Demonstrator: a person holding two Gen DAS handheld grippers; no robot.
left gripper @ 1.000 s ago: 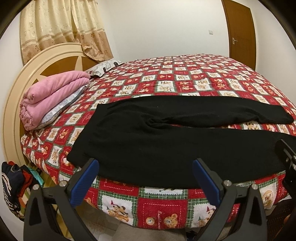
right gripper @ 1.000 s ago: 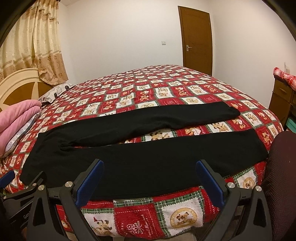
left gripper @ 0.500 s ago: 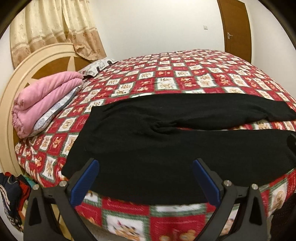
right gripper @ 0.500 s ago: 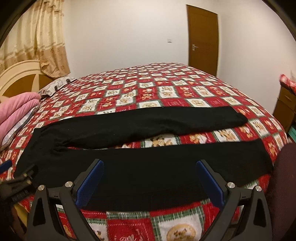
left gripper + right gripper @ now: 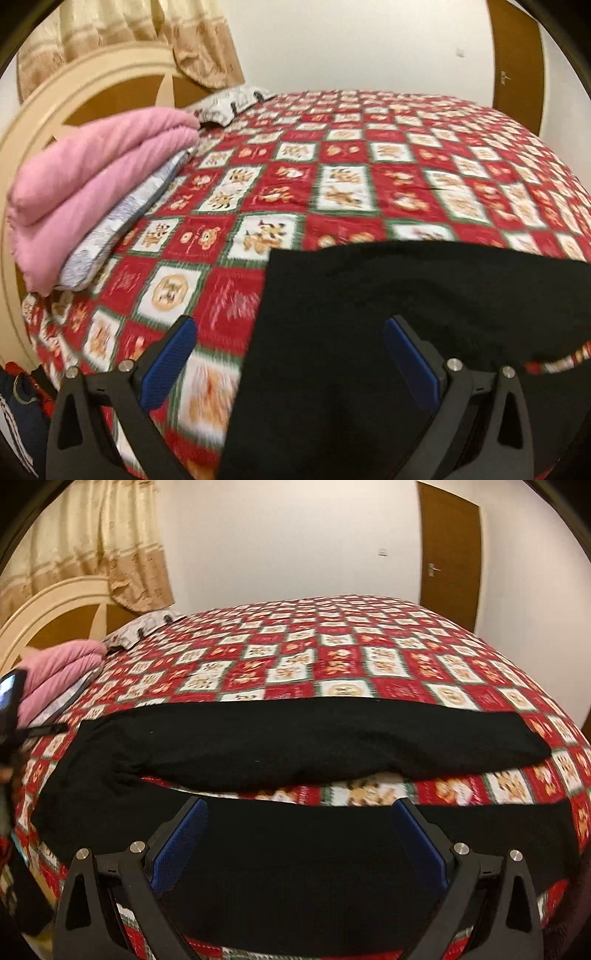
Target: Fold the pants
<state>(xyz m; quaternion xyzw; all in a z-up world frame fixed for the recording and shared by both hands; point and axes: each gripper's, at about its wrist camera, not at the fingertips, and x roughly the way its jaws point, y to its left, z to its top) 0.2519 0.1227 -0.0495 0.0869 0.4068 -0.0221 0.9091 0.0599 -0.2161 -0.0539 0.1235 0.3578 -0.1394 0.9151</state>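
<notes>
I see the black pants (image 5: 303,746) spread flat along the near edge of the bed (image 5: 369,642), on its red checked quilt. The waist end lies toward the headboard side, and the two legs run out toward the foot of the bed with a strip of quilt showing between them. The nearer leg reaches the bed's near edge and hangs a little over it.

My right gripper (image 5: 297,840) sits low over that nearer leg, its blue-padded fingers (image 5: 179,843) spread wide, with black cloth showing in the gap between them. I cannot tell whether the pads touch the fabric. It holds nothing.

My left gripper (image 5: 288,356) is at the waist end of the pants (image 5: 406,302), also released and spread wide. The waist edge of the cloth runs between its fingers: the right pad lies over black fabric, the left pad (image 5: 168,363) over bare quilt. This view is blurred, so I cannot judge contact there either.

Toward the headboard corner, a folded pink blanket (image 5: 85,188) rests on a pale patterned pillow (image 5: 122,225), well apart from the pants. The cream, arched headboard (image 5: 92,77) stands behind them, with a beige curtain (image 5: 85,542) hanging above it. A brown door (image 5: 448,554) stands in the wall beyond the far side of the bed.
</notes>
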